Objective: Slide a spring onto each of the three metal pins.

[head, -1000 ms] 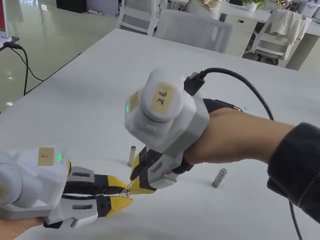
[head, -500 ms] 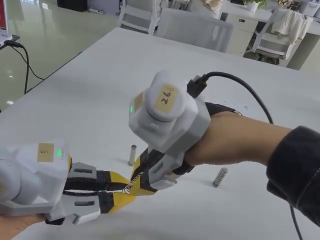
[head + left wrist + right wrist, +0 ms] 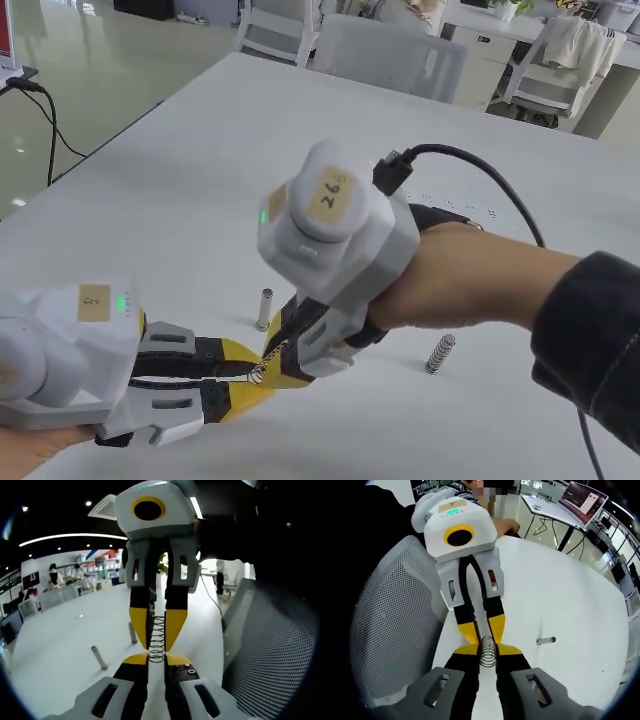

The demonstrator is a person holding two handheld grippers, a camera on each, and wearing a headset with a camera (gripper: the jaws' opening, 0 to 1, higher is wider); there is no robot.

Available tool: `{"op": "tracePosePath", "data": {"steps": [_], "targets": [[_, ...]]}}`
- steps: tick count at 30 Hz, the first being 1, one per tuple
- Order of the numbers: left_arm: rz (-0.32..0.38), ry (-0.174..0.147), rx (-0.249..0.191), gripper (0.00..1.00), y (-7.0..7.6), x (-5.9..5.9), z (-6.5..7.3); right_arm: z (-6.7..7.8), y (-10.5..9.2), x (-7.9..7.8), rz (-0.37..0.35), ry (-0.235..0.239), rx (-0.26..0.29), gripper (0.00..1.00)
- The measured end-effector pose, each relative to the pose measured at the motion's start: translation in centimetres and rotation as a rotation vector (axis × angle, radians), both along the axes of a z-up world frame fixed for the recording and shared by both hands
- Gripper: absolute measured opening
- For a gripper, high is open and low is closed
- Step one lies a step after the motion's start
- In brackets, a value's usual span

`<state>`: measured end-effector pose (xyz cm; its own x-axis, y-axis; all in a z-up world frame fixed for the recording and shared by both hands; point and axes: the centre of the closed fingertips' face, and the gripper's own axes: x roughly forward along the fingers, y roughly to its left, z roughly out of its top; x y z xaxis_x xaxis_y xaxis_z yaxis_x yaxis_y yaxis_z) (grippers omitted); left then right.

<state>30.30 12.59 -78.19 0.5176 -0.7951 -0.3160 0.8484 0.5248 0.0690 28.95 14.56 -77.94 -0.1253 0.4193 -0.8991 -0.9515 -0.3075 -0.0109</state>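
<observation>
2 gripper views face, sharing spring [image 3: 157,639]

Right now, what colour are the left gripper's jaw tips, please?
Yellow, with black behind, on the left gripper; best seen in the right gripper view.

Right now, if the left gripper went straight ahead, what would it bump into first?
The spring sits right at the left gripper's fingers. Just beyond it, the right gripper faces it tip to tip, so it would likely meet that.
</observation>
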Motion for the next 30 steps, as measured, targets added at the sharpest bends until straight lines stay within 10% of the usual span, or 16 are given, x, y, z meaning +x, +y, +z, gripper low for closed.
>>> {"op": "tracePosePath", "data": {"steps": [30], "targets": [[0.15,0.085,-0.031,0.62,2.6,1.1,-1.6,0.8,-0.3,5.1,-0.057,-0.079,-0.032,0.09]]}}
